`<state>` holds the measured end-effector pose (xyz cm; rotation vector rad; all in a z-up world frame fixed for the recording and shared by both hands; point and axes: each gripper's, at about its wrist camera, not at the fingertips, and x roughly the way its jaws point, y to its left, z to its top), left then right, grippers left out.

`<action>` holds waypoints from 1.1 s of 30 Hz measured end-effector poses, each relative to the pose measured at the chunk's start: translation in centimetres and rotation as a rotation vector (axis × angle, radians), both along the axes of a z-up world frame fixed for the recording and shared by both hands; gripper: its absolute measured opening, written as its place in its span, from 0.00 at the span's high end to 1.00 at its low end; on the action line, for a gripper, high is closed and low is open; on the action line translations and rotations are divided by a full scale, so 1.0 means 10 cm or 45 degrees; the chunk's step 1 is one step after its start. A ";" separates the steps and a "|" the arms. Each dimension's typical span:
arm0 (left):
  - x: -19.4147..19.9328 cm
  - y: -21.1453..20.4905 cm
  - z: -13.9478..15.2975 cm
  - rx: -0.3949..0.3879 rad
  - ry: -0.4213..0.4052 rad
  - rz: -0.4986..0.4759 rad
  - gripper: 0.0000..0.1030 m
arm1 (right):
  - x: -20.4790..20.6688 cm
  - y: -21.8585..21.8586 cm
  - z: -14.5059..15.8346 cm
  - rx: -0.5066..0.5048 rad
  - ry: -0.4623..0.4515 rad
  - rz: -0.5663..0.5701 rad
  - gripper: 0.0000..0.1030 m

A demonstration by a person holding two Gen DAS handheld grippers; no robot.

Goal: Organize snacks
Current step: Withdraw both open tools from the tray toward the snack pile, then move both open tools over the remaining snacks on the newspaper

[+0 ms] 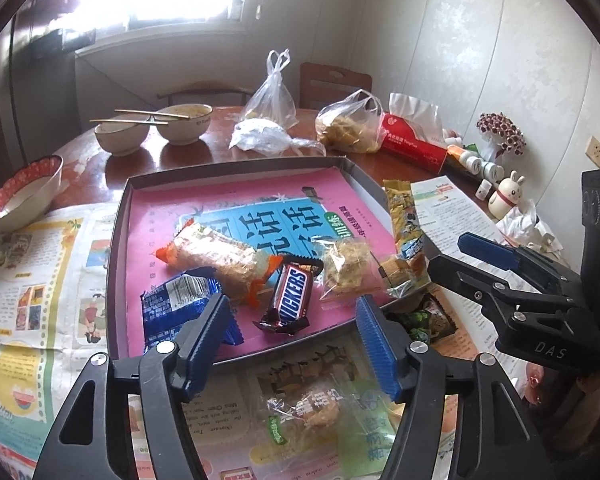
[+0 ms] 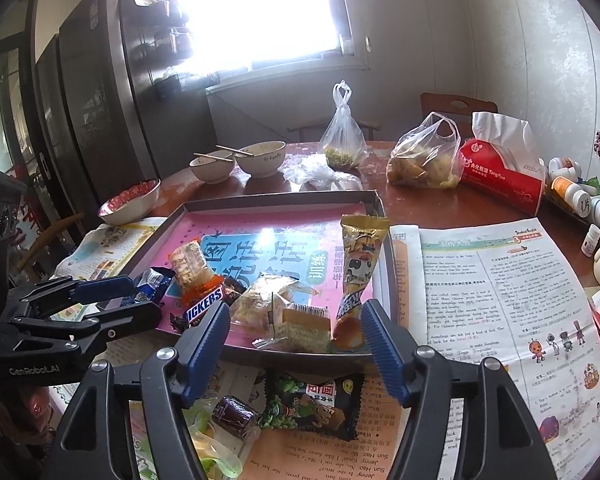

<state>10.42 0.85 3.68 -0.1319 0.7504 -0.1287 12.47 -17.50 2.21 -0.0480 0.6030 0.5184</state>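
A grey tray [image 1: 236, 172] lined with a pink sheet holds a Snickers bar [image 1: 292, 296], a blue packet [image 1: 172, 304], an orange-ended cracker pack [image 1: 216, 256], a clear-wrapped pastry [image 1: 346, 268] and a yellow packet [image 2: 360, 256]. My left gripper [image 1: 292, 304] hovers open over the tray's near edge, with the Snickers bar beyond its gap and untouched. My right gripper [image 2: 295, 312] stands open near the tray's front right, above a wrapped cake slice [image 2: 300, 320]. On the newspaper in front lie a dark green packet [image 2: 312, 404], a small purple candy [image 2: 236, 416] and a clear-wrapped snack [image 1: 312, 408].
Newspaper [image 2: 500, 300] covers the near part of the wooden table. Behind the tray stand two bowls with chopsticks [image 1: 152, 128], a red-rimmed bowl [image 1: 24, 196], plastic bags [image 1: 348, 124], a red tissue pack [image 1: 416, 144], small bottles [image 1: 476, 164] and a rabbit figurine [image 1: 508, 196].
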 end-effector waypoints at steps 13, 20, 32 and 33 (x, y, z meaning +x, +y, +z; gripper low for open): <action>-0.10 -0.02 0.09 -0.006 -0.020 0.001 0.26 | -0.10 -0.04 0.12 0.023 -0.036 0.011 0.29; -0.16 -0.01 0.12 -0.006 -0.027 0.000 0.26 | -0.13 -0.05 0.15 0.029 -0.042 0.013 0.28; -0.28 0.08 0.15 -0.001 -0.018 0.024 0.26 | -0.21 -0.04 0.15 0.022 -0.028 0.035 0.28; -0.29 0.08 0.15 -0.001 -0.017 0.023 0.26 | -0.22 -0.04 0.15 0.022 -0.028 0.034 0.28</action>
